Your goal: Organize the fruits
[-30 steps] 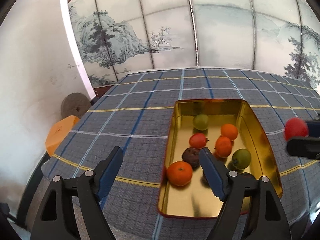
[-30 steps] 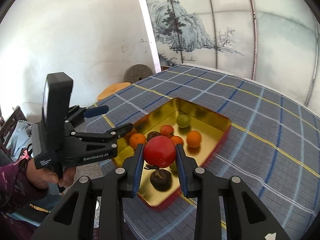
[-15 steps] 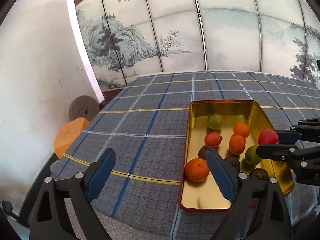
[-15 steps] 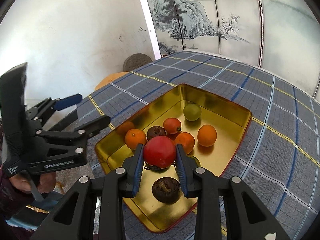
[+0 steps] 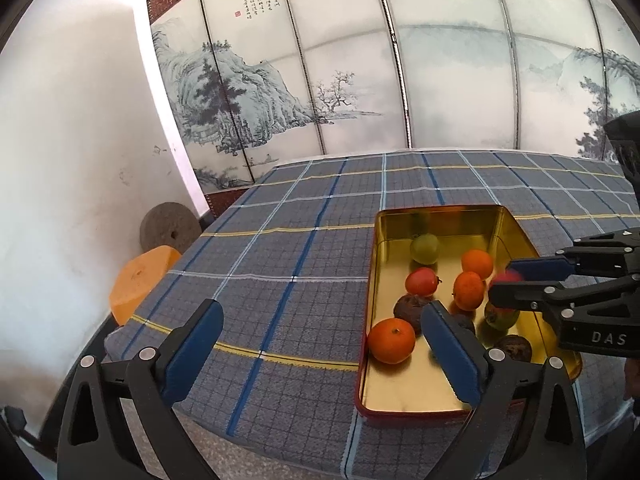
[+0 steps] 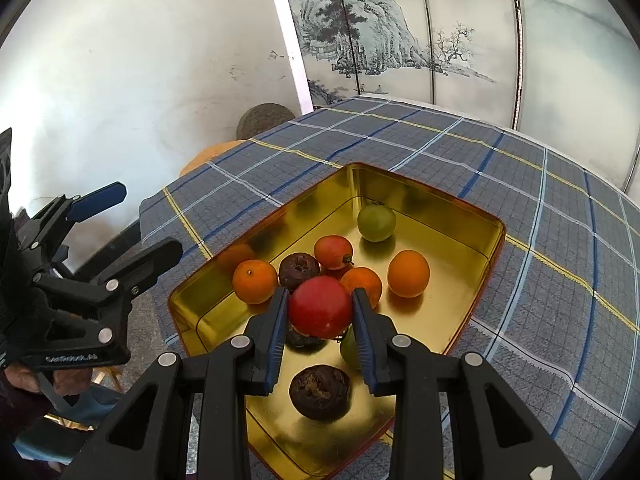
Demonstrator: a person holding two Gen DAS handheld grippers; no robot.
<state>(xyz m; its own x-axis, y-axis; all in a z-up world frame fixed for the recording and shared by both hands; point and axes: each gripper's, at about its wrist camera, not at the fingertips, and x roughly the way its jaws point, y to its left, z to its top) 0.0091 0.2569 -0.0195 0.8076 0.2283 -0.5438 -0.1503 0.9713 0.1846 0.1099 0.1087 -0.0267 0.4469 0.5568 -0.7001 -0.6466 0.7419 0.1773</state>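
Since the earlier frames, my right hand-held gripper (image 6: 320, 312) had come down over the gold tin (image 6: 472, 216) with the red fruit (image 6: 320, 306), while the left hand-held gripper (image 5: 320, 340) had just been widening its jaws, with nothing gripped between them.

Going left to right: the left one stood spread wide over the near left edge of the table (image 5: 280, 264), its right finger (image 5: 452, 350) overlapping the tin's near left part, beside an orange (image 5: 391, 340). The right one was clamped on the red fruit, pads pressing both sides, hanging over the tin's near half, above a dark fruit (image 6: 320, 392) and a green one (image 6: 349, 346). As I judged it, the release turned on that: fruits lay straight under it, and bare tin floor lay towards the near end. The tin's long axis ran away from me towards the far edge. The right hand was plainly the nearer.

Legible writing: "DAS" on the right device body (image 5: 608, 338); the calligraphy on the painted screen (image 5: 260, 0) I could not read.
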